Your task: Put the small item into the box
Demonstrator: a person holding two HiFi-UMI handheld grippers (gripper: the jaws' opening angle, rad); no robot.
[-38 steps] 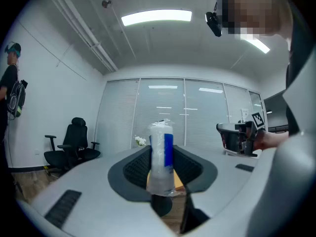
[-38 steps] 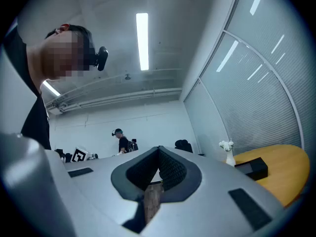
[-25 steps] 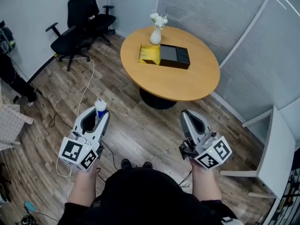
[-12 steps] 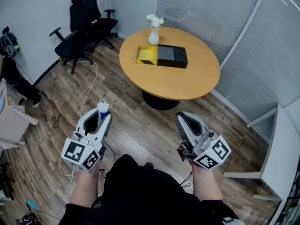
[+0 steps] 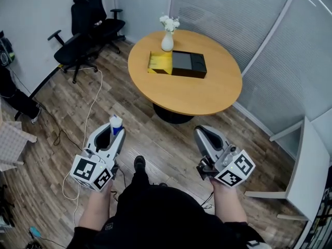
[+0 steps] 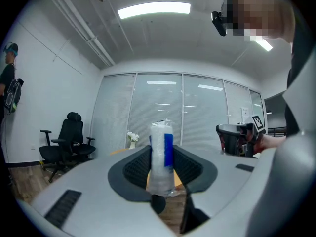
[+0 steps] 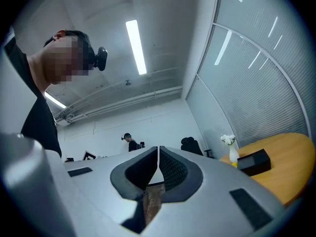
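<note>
My left gripper point(image 5: 112, 134) is shut on a small white and blue wrapped tube point(image 5: 115, 123), which stands upright between the pads point(image 6: 162, 157). My right gripper point(image 5: 205, 135) is shut with nothing in it; its tips meet point(image 7: 158, 154). Both are held low over the wooden floor, well short of the round wooden table point(image 5: 207, 95). On the table's far side lies the box point(image 5: 178, 64), black with a yellow open part at its left end. The box also shows in the right gripper view point(image 7: 253, 162).
A white vase with flowers point(image 5: 167, 38) stands just behind the box. Black office chairs point(image 5: 85, 25) stand at the far left, and a white cable point(image 5: 93, 102) runs over the floor. A white desk edge point(image 5: 306, 170) is at the right. Another person point(image 7: 129, 142) stands far off.
The view has shifted slightly as I step toward the table; a foot now shows below. Both grippers keep their pose, the tube still held in the left one.
</note>
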